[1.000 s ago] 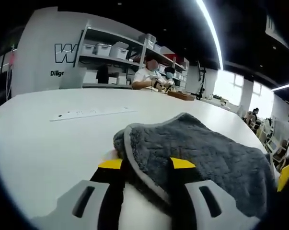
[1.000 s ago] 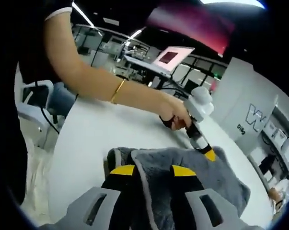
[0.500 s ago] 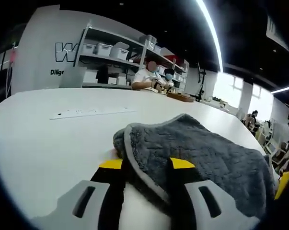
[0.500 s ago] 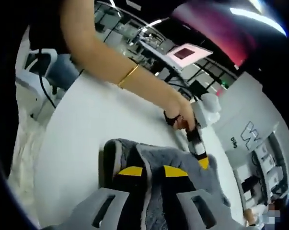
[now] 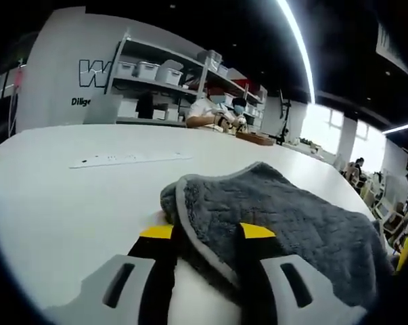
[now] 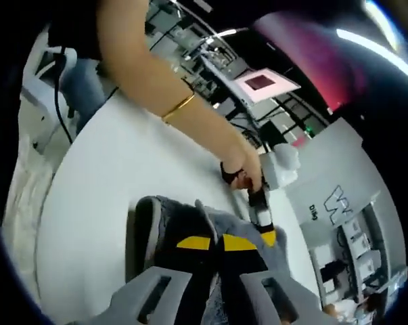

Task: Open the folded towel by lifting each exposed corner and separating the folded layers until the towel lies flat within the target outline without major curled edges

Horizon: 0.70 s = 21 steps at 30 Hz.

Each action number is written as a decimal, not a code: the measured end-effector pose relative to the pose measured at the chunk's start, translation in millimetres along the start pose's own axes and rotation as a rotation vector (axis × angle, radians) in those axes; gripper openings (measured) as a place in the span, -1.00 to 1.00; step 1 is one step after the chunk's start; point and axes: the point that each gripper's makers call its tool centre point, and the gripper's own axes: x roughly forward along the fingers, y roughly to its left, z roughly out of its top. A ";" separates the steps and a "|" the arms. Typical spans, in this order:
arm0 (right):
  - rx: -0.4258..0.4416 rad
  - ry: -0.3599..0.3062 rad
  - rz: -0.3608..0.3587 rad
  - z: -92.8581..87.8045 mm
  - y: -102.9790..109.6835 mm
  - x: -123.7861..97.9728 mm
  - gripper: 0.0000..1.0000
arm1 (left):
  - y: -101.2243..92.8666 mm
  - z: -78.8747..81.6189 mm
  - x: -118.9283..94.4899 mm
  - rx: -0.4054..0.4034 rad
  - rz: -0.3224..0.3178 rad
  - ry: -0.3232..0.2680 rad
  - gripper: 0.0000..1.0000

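Observation:
A grey plush towel [image 5: 291, 217] with a pale hem lies folded on the white table [image 5: 61, 203]. My left gripper [image 5: 207, 231] is low on the table at the towel's near corner. Its yellow-tipped jaws stand apart, open, with the hemmed edge running between them. In the right gripper view the towel [image 6: 176, 220] bunches up at my right gripper [image 6: 216, 242], whose jaws are nearly together and shut on a fold of it. A person's hand [image 6: 239, 175] holds the left gripper [image 6: 264, 227], whose tip rests on the towel's far side.
A long white strip [image 5: 129, 159] lies on the table beyond the towel. Shelves with bins [image 5: 156, 71] and seated people [image 5: 214, 108] are at the back. The person's forearm with a gold bracelet [image 6: 178, 107] crosses above the table; a chair [image 6: 61, 74] stands past its edge.
The right gripper's jaws have drawn together on the towel fold, and its view has tilted and moved closer. The left gripper and its end of the towel have stayed put.

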 end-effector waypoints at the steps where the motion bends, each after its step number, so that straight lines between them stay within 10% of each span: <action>1: -0.006 -0.006 -0.012 1.3 -2.8 -1.0 -1.00 | -0.7 0.1 -0.3 0.000 0.001 0.001 -0.34; 21: 0.022 -0.015 0.000 -0.5 1.0 -2.7 -1.00 | -23.8 3.2 -16.7 0.037 0.027 0.026 -0.37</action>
